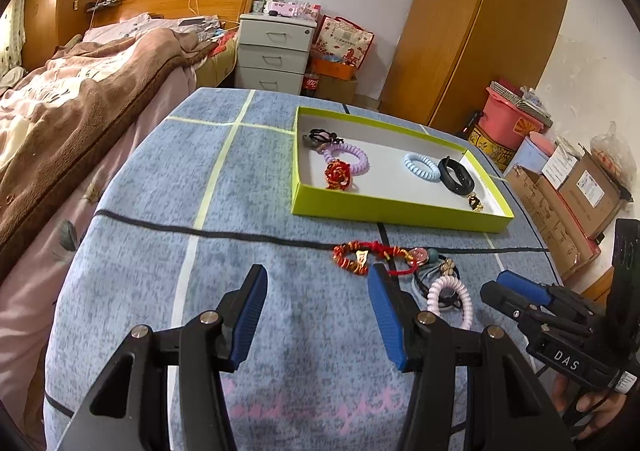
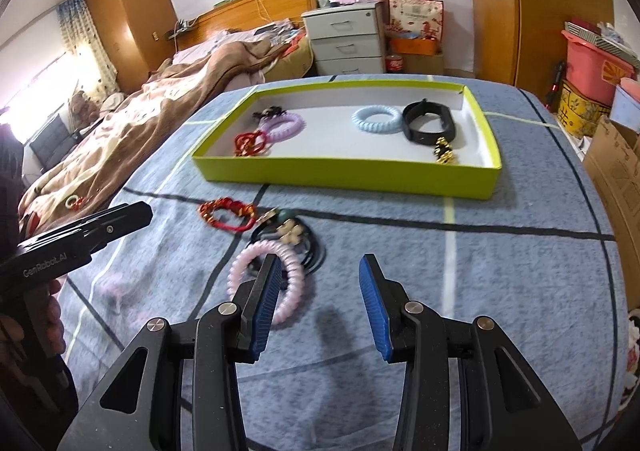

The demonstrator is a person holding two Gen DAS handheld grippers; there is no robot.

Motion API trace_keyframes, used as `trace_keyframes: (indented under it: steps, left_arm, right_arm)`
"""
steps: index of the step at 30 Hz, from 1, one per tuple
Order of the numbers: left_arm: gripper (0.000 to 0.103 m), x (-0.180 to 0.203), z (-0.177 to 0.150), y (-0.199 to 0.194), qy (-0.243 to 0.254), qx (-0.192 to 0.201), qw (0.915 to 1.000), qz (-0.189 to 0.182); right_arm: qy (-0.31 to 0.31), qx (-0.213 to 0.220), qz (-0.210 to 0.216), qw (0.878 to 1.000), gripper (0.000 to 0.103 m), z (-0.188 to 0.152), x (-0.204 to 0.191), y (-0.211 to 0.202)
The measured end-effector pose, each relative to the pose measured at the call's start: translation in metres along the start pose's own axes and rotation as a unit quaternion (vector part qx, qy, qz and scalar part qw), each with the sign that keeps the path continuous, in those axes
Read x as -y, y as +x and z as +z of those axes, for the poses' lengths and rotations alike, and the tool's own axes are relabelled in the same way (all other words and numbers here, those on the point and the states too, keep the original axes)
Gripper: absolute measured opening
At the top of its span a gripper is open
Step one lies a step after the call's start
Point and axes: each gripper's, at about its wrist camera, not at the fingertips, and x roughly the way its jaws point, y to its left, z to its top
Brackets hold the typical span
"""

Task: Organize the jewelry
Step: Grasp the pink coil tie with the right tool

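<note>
We hold both grippers, left (image 1: 318, 311) and right (image 2: 320, 303), fingers spread and empty, short of the green tray (image 2: 344, 171); the pink coil tie (image 2: 266, 287) nearest it comes next.

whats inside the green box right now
The green box holds a lilac coil tie, a red knotted bracelet, a dark clip, a blue coil tie, a black band and a gold charm. The near wall hides its front floor strip.

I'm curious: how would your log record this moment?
left gripper: open, empty | right gripper: open, empty | tray: partly filled
</note>
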Motion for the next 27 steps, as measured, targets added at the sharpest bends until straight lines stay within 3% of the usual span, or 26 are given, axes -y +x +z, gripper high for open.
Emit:
trace_keyframes:
  steps: [9, 12, 19, 27]
  left_arm:
    - [0.055, -0.006, -0.007, -0.005, -0.013, 0.001, 0.9999, -0.004]
    - [0.055, -0.007, -0.009, -0.005, -0.014, -0.001, 0.9999, -0.004]
    - [0.055, -0.005, -0.010, -0.005, -0.012, -0.005, 0.9999, -0.004]
    - [0.055, -0.003, -0.011, -0.001, -0.012, -0.012, 0.9999, -0.003]
  right_arm:
    - [-0.017, -0.025, -0.005, 1.000, 0.042, -0.005, -0.018, 0.013]
    - [-0.022, -0.031, -0.005, 0.999, 0.029, -0.006, -0.019, 0.015]
    - [-0.031, -0.047, -0.003, 0.998, 0.010, -0.012, -0.022, 0.018]
    - [-0.020, -0.049, -0.023, 0.998, 0.010, -0.016, -0.008, 0.011]
